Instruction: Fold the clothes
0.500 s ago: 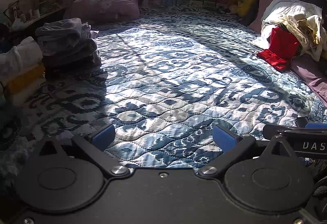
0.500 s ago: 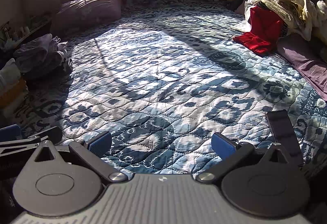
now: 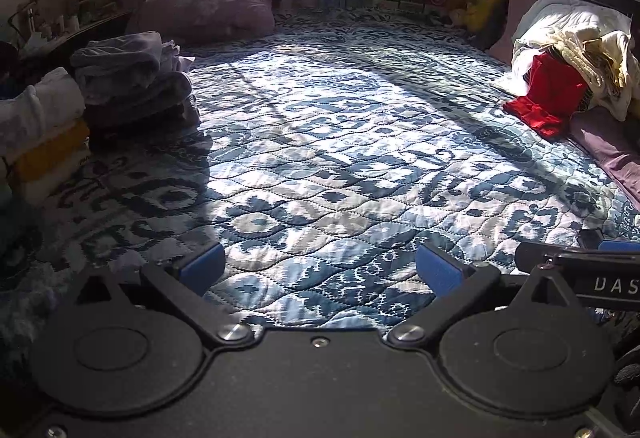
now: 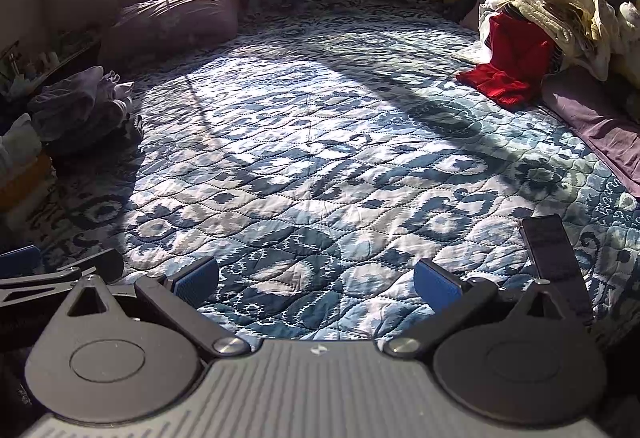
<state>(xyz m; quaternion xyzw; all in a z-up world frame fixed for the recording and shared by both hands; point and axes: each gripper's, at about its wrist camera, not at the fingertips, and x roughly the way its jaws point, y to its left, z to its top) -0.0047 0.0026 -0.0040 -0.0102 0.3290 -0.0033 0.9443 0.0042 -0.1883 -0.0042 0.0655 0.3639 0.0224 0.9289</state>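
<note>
A red garment (image 3: 550, 94) (image 4: 508, 62) hangs out of a heap of cream and white laundry (image 3: 580, 42) (image 4: 560, 10) at the far right of the bed. Folded clothes are stacked at the left: a grey pile (image 3: 128, 74) (image 4: 80, 102) and a white and yellow stack (image 3: 40, 130). My left gripper (image 3: 320, 270) is open low over the blue patterned quilt (image 3: 340, 158), with nothing between its blue pads. My right gripper (image 4: 316, 280) is open as well, over the quilt (image 4: 320, 142), and empty. Each gripper shows at the edge of the other's view.
A purple pillow (image 3: 208, 6) (image 4: 176, 18) lies at the far left under the window. A mauve sheet (image 3: 608, 154) (image 4: 592, 118) runs along the right edge. A dark flat phone-like object (image 4: 554, 254) rests on the quilt near my right finger. A cluttered shelf (image 3: 52, 30) stands left.
Both views have shifted only slightly; the grippers stay open and nothing on the bed has moved.
</note>
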